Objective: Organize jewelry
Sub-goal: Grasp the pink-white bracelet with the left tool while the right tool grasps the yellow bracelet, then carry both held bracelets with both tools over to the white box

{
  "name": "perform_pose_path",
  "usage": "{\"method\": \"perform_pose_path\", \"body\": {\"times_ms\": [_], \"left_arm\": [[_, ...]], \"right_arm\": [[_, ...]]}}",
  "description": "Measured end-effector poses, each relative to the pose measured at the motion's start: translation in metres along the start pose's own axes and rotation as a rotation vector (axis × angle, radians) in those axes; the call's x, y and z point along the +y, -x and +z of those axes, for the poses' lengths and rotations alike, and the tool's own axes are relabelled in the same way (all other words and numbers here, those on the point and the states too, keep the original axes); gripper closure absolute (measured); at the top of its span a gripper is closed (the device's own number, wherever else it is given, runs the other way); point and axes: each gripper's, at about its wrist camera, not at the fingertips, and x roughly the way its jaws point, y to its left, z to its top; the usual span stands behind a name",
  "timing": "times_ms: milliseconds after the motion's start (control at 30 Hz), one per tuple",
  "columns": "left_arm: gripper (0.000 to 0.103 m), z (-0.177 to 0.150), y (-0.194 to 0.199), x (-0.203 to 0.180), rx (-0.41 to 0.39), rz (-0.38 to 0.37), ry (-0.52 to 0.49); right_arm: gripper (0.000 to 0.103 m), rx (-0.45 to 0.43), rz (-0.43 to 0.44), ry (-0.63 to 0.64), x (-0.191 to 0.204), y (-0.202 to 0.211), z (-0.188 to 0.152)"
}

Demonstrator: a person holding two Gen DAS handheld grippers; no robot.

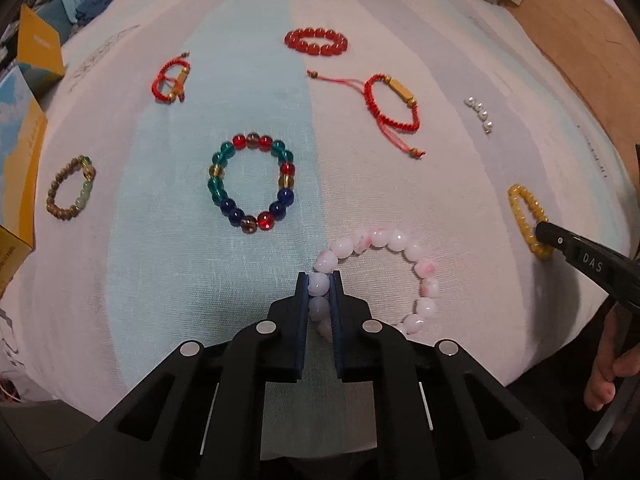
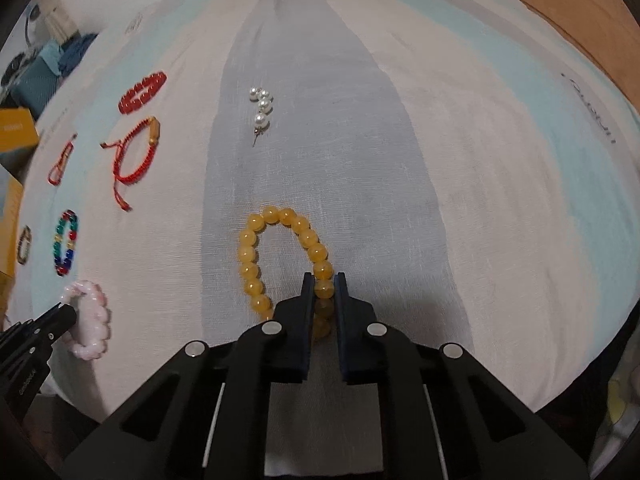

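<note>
My left gripper [image 1: 319,280] is shut on the near-left beads of a pink-white bead bracelet [image 1: 416,258], which lies on the striped cloth [image 1: 168,264]. My right gripper [image 2: 323,280] is shut on the near-right beads of a yellow bead bracelet [image 2: 256,240]. The right gripper also shows in the left wrist view [image 1: 546,232], on the yellow bracelet [image 1: 520,204]. The left gripper shows in the right wrist view [image 2: 66,312] at the pink bracelet [image 2: 94,320].
On the cloth lie a multicolour bead bracelet [image 1: 252,184], a red bead bracelet [image 1: 316,42], two red cord bracelets [image 1: 394,100] [image 1: 172,80], a brown-green bracelet [image 1: 72,188] and a pearl piece [image 1: 480,114]. Yellow boxes [image 1: 40,48] stand at the left edge.
</note>
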Motion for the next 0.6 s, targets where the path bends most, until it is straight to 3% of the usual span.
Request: {"method": "perform_pose_path", "body": {"times_ms": [600], "left_arm": [[0.094, 0.007, 0.049, -0.010, -0.085, 0.001, -0.036]], "right_arm": [[0.094, -0.124, 0.080, -0.034, 0.001, 0.069, 0.004]]}}
